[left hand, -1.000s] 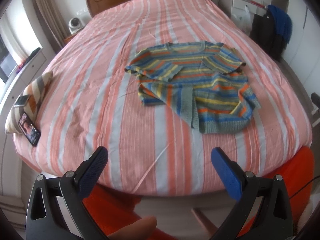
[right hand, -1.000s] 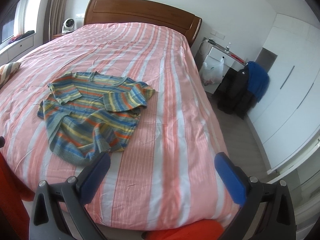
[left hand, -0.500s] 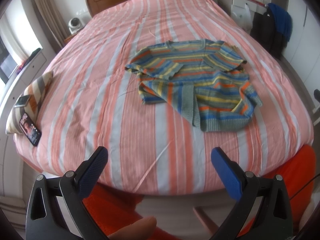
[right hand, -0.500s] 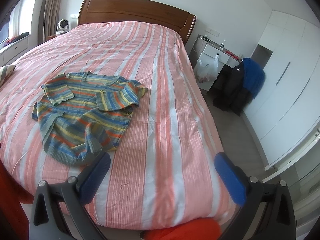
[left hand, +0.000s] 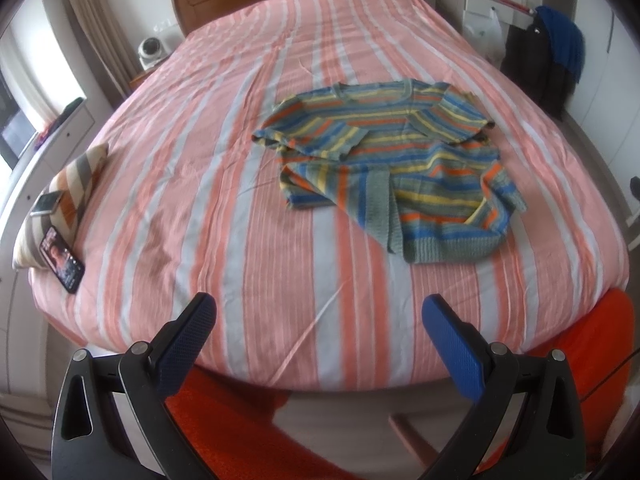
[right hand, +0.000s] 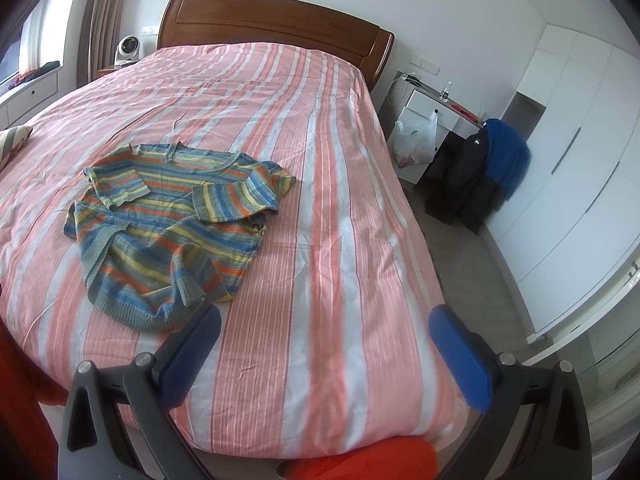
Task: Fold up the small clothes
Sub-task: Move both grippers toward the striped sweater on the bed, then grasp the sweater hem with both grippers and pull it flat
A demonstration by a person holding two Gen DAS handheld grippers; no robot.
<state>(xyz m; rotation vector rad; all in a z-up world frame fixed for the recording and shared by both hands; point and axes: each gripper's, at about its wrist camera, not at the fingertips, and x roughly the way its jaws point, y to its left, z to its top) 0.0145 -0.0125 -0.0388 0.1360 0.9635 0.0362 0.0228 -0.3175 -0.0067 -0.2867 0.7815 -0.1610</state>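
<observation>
A small knitted sweater with blue, yellow, orange and grey stripes point(left hand: 396, 160) lies rumpled on the pink-and-white striped bed point(left hand: 224, 184), both sleeves folded over its body and the hem bunched. It also shows in the right wrist view point(right hand: 168, 224), left of centre. My left gripper point(left hand: 319, 312) is open and empty, held over the foot edge of the bed, well short of the sweater. My right gripper point(right hand: 325, 330) is open and empty, over the foot of the bed, with its left finger point(right hand: 188, 356) just below the sweater's hem.
A striped cushion point(left hand: 76, 184) with two phones point(left hand: 62, 254) lies at the bed's left edge. A wooden headboard point(right hand: 276, 24) stands at the far end. A white nightstand point(right hand: 432, 120), a plastic bag and dark and blue clothes point(right hand: 488, 168) stand right of the bed. White wardrobes point(right hand: 580, 152) line the right wall.
Both grippers have drifted slightly, so the sweater sits a little lower in the left view and lower right in the right view. The sweater has not moved. Both grippers stay open.
</observation>
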